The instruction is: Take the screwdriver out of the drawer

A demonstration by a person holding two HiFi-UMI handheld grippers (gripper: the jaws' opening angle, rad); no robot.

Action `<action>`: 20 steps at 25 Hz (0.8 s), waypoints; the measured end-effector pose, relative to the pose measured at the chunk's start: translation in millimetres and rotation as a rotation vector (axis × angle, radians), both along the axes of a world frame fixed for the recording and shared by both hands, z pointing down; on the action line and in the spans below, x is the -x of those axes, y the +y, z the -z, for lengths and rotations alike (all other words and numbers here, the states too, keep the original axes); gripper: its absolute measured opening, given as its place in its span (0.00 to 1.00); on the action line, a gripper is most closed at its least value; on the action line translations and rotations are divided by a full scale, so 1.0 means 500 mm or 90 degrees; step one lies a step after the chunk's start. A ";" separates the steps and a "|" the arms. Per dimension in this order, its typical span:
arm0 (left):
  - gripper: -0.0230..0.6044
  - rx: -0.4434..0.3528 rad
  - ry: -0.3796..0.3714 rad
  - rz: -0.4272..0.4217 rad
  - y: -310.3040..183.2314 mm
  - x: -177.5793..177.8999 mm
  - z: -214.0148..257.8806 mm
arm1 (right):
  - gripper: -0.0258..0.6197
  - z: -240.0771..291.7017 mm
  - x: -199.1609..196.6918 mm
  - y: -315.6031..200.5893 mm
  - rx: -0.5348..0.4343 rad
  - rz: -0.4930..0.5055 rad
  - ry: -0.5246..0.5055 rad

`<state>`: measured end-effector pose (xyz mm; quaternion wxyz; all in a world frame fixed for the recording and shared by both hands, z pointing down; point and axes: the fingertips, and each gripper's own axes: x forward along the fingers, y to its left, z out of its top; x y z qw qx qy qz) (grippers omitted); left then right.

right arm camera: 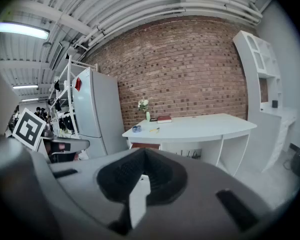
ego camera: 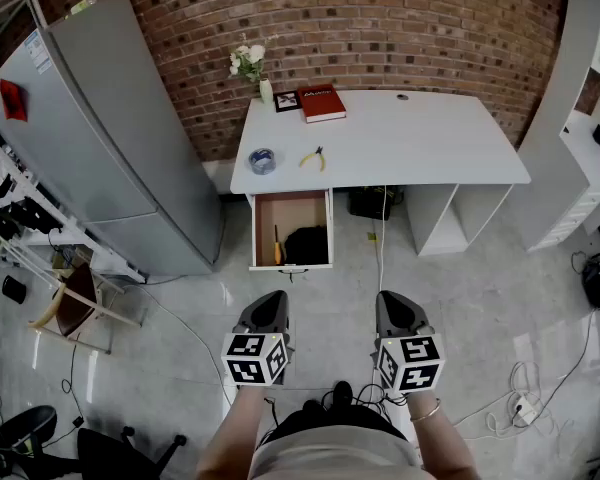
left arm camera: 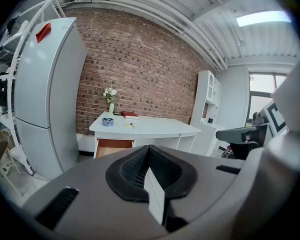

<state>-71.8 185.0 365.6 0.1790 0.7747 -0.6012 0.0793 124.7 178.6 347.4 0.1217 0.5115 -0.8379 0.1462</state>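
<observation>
The drawer (ego camera: 291, 229) under the left end of the white desk (ego camera: 420, 143) stands pulled open. A screwdriver (ego camera: 277, 246) with a yellow-orange handle lies along its left side, beside a black object (ego camera: 307, 245). My left gripper (ego camera: 271, 301) and right gripper (ego camera: 393, 300) hang side by side over the floor, well short of the drawer, both shut and holding nothing. In the left gripper view the gripper (left arm camera: 151, 168) points at the desk, with the drawer (left arm camera: 113, 146) just above its body. The right gripper (right arm camera: 142, 176) faces the same desk (right arm camera: 200, 125).
On the desk lie a blue tape roll (ego camera: 262, 160), yellow pliers (ego camera: 313, 158), a red book (ego camera: 321, 102) and a vase of flowers (ego camera: 251, 67). A grey fridge (ego camera: 100, 138) stands left and white shelves (ego camera: 585, 118) right. Cables (ego camera: 525, 403) trail on the floor.
</observation>
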 end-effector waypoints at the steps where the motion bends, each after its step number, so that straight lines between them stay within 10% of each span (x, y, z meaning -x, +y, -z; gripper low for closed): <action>1: 0.02 0.001 -0.001 -0.002 -0.001 -0.003 0.001 | 0.04 -0.001 -0.002 0.000 0.002 0.000 0.000; 20: 0.06 0.003 -0.013 0.008 -0.030 -0.011 -0.004 | 0.04 -0.011 -0.022 -0.030 -0.008 -0.004 0.005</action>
